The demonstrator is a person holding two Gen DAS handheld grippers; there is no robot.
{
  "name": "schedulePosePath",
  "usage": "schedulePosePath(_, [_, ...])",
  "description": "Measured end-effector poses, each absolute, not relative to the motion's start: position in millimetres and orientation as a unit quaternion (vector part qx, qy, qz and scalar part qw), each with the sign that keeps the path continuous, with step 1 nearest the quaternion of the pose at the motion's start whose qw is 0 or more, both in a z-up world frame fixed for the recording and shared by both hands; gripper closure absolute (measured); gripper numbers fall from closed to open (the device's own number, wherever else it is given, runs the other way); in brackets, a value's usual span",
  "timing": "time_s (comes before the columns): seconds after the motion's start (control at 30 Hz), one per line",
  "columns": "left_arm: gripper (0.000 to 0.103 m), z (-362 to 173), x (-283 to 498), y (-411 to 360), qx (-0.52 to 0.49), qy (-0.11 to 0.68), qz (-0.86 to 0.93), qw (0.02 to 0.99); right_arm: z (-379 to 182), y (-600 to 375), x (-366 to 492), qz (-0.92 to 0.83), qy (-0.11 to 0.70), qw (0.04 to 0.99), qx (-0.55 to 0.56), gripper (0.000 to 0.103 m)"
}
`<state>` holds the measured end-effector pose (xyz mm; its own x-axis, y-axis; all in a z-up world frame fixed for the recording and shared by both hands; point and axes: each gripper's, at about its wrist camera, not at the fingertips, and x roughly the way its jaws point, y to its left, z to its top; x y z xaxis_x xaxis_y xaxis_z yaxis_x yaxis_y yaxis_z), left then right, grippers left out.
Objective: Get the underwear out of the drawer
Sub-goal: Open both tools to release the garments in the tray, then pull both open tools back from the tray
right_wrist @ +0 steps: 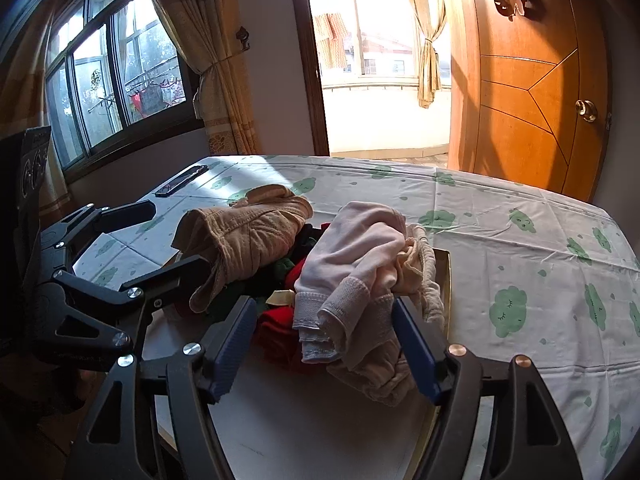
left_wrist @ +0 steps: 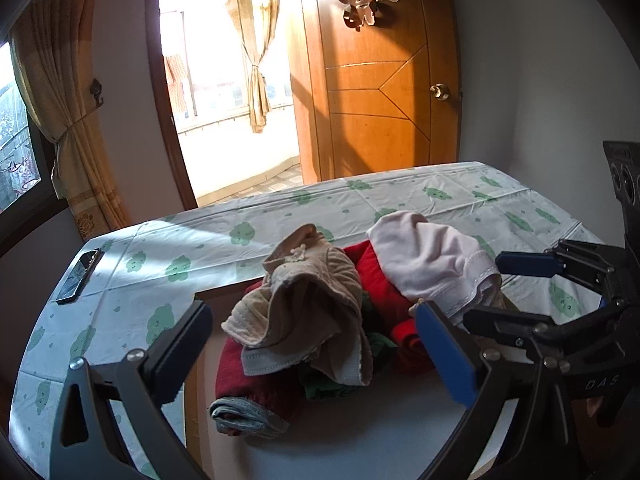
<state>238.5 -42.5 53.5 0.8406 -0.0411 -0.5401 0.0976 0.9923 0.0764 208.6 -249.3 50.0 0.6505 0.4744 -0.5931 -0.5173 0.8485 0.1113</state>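
Left wrist view: surface [left_wrist: 280, 216] with a cloud-print cloth, open drawer [left_wrist: 360, 432] cut in below its front edge, white floor showing. Underwear pile [left_wrist: 360, 300] sits in the drawer, heaped above the rim: beige pair [left_wrist: 304, 292] left, pink pair [left_wrist: 428, 260] right, red and green pieces under them, a grey-edged red one at front left. Phone [left_wrist: 78, 276] lies far left on the cloth. Left tool [left_wrist: 316, 344] spread wide, hovering in front of the beige pair, gripping nothing. Right tool [right_wrist: 326, 340] also spread, its blue pads flanking the pink pair's waistband, not pinched yet. Risks: pile is tangled, so one pinch probably drags neighbours out or drops them; tools sit close and could collide; shallow pinch on the waistband may slip.
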Motion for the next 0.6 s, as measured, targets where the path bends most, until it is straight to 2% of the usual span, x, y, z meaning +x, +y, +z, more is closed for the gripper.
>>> schedulePosePath(0.6, [0.000, 58.2, 199.4, -45.6, 0.031, 0.261, -0.045, 0.964, 52.4, -254.9, 169.8, 0.297, 0.296, 0.908, -0.018, 0.029])
